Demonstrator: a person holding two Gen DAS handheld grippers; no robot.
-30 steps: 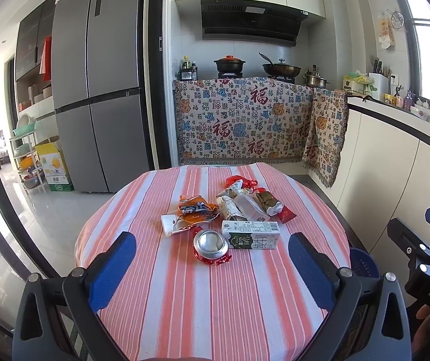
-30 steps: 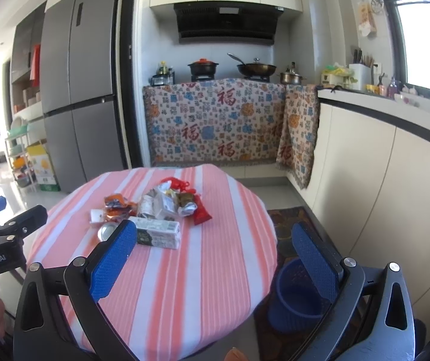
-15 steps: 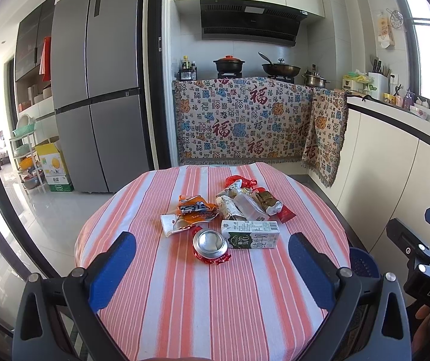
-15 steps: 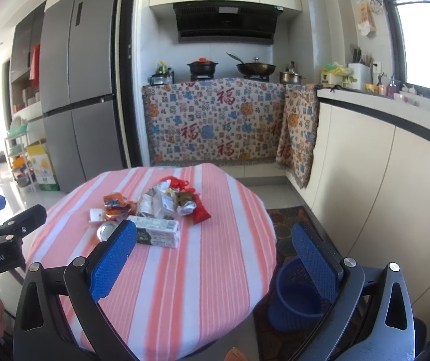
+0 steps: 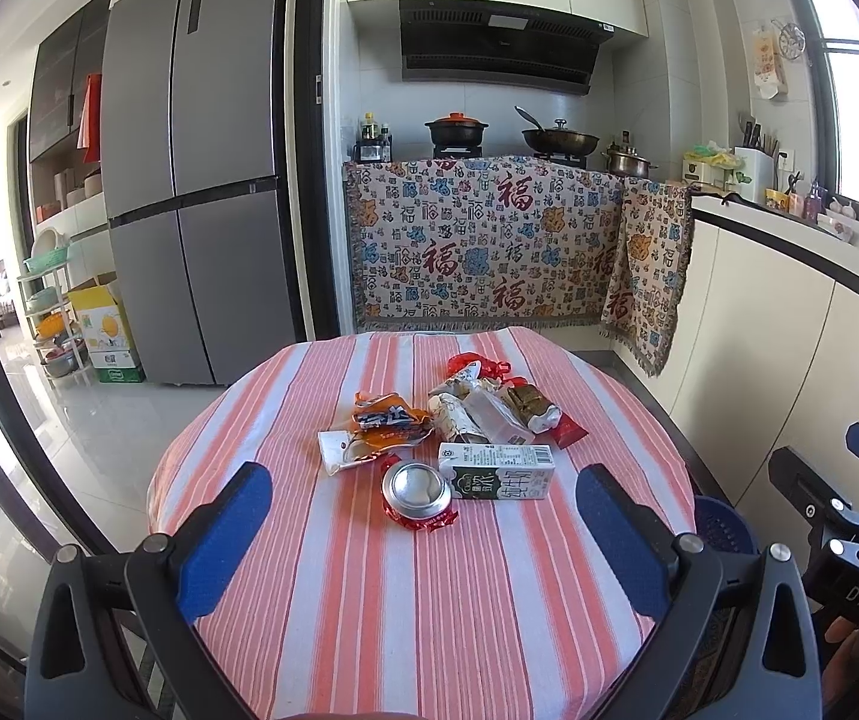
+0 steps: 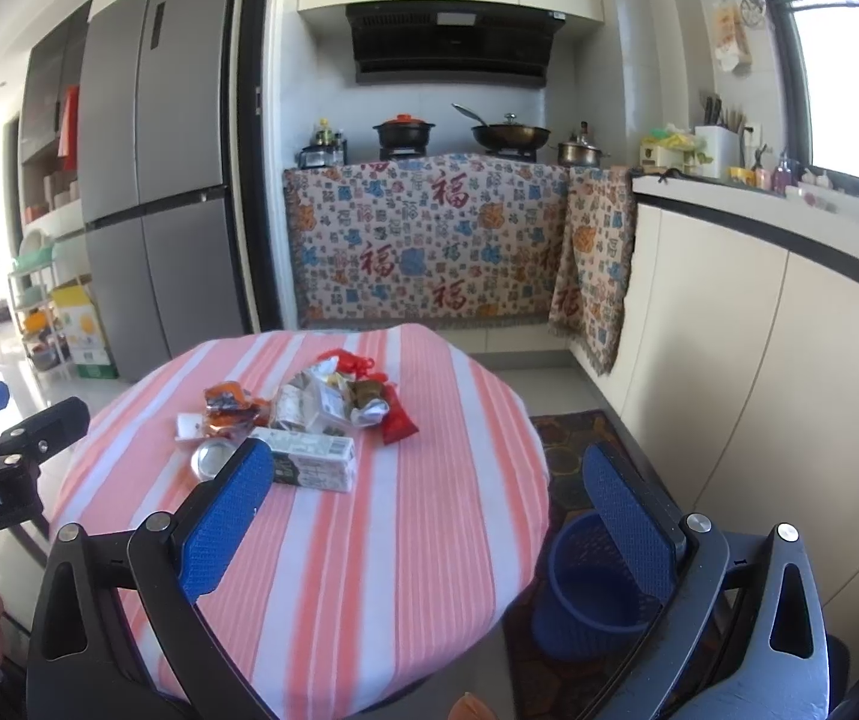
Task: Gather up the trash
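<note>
Red-and-white stripes cover the round table (image 5: 429, 630) ahead of both our grippers, and the trash sits in one loose heap near its middle. Nearest to our left gripper (image 5: 423, 534) lies a crushed can (image 5: 417, 489), silver top facing us, on a bit of red foil. Touching it on the right is a milk carton (image 5: 498, 479) lying on its side, white and dark green with printed lettering. Just beyond the can we see an orange snack wrapper (image 5: 387, 423) on top of a flat white packet (image 5: 339, 450). Beyond the carton sits a clump of crumpled wrappers (image 5: 483, 414), clear, silver and brownish, with a red wrapper (image 5: 567, 432) poking out at its right edge.

Both grippers are spread wide with nothing between the blue pads. Our left gripper hangs over the near part of the cloth, straight in front of the heap. Our right gripper (image 6: 429, 516) is off to the right of the heap, with its left pad (image 6: 228, 516) overlapping the carton's end in view, though we cannot tell any contact.

Bare striped cloth lies between us and the heap and all around it to the rim. Below the table's right edge, under our right gripper's right pad, a blue basket (image 6: 585, 594) stands on the floor on a dark mat (image 6: 573, 456), next to the cream cabinets (image 6: 759, 390).
</note>
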